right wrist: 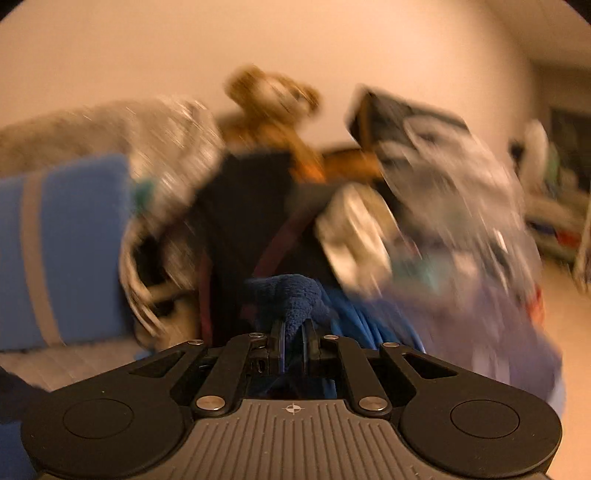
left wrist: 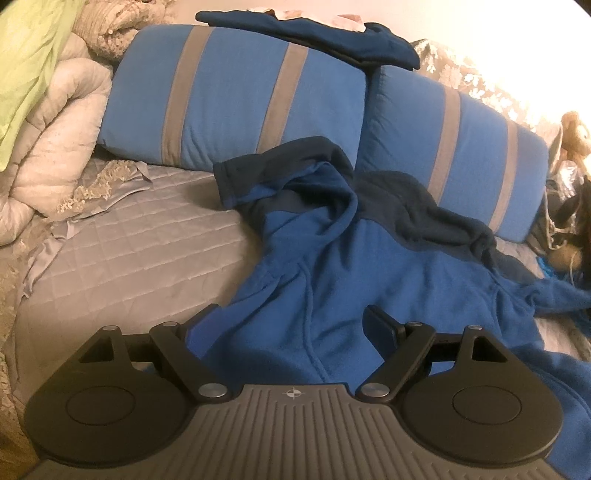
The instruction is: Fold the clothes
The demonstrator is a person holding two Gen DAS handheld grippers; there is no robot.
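- Hoodie [left wrist: 351, 266]: mid-blue body, navy hood and shoulder yoke, navy cuff.
- Pillows [left wrist: 236, 99]: blue with grey vertical stripes.
- Bed cover [left wrist: 122, 251]: grey, quilted diamond pattern.
- Folded garment [left wrist: 314, 33] on top of the pillows: dark navy.
- Comforter [left wrist: 55, 147]: off-white.
- Sheet [left wrist: 26, 66] at the left edge: light green.
- Plush toy [right wrist: 269, 99]: brown, blurred.
- Fabric [right wrist: 291, 299] in the right gripper [right wrist: 293, 334]: navy fleece.
- Wall [right wrist: 295, 48]: cream.
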